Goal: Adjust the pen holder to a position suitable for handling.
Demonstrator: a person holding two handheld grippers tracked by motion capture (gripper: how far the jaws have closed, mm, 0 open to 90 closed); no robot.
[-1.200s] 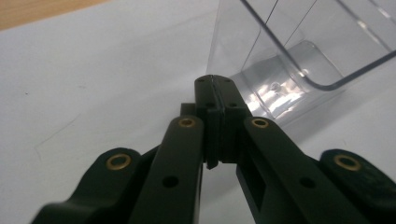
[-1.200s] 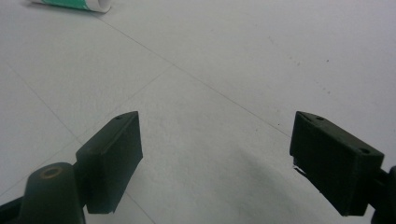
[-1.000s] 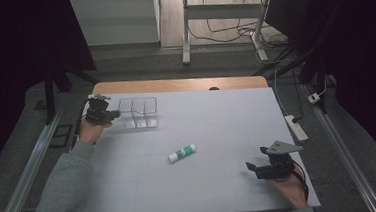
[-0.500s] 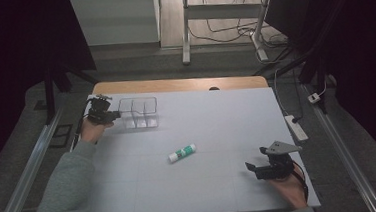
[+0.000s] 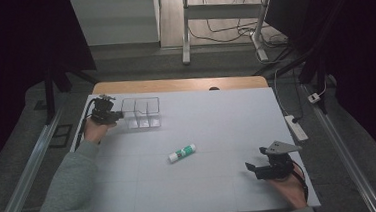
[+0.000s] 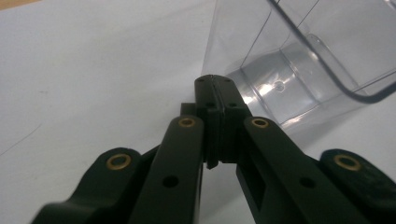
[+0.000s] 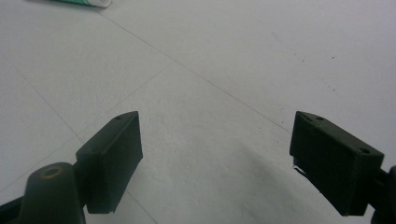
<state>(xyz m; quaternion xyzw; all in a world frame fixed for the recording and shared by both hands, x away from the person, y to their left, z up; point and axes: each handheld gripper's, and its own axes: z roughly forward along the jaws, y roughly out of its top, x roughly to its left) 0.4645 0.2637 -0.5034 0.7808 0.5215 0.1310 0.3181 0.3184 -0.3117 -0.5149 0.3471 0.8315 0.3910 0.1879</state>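
High view: nothing has shifted in the last second, so no progress; left gripper [image 5: 107,113] sits at the clear organizer [image 5: 141,112], glue stick [image 5: 182,153] mid-worktop [image 5: 217,119], nearer the right gripper [image 5: 266,167]. Left gripper view: jaws fully closed against the organizer's wall [image 6: 261,60], whether pinching it unclear. Right gripper view: jaws wide apart, empty, stick's end [image 7: 84,2] ahead.

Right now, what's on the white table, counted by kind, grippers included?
Clear plastic organizer: 1
Green-and-white glue stick: 1
Handheld grippers: 2, the left gripper shut beside the organizer, the right gripper open
Total: 4
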